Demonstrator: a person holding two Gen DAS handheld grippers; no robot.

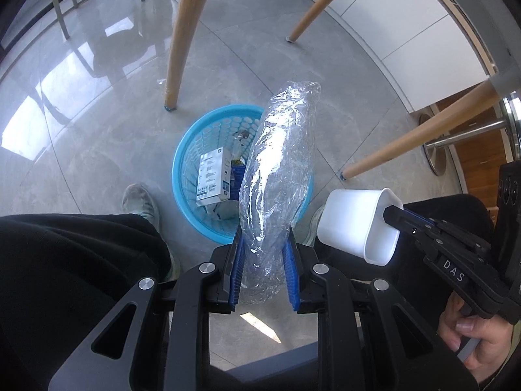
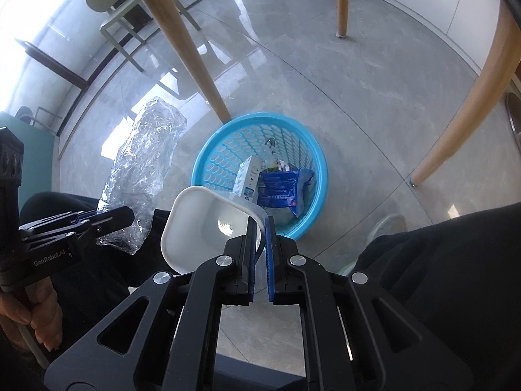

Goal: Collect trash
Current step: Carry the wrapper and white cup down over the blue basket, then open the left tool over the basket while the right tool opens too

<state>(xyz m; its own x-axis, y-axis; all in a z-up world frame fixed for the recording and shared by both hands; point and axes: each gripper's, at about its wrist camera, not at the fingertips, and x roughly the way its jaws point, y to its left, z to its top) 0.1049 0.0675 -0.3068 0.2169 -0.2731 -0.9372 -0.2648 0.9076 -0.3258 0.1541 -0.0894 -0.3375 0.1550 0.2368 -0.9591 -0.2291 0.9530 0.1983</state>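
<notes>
My left gripper is shut on a crumpled clear plastic bottle and holds it above the near rim of a blue perforated waste basket. The bottle also shows in the right wrist view, as does the left gripper. My right gripper is shut on the rim of a white plastic cup, held beside the basket. The cup and right gripper show in the left wrist view. A white box and a blue packet lie in the basket.
The basket stands on a grey tiled floor among wooden table legs. My shoes and dark trousers are close to the basket. A green chair stands at the back. White cabinets line the right.
</notes>
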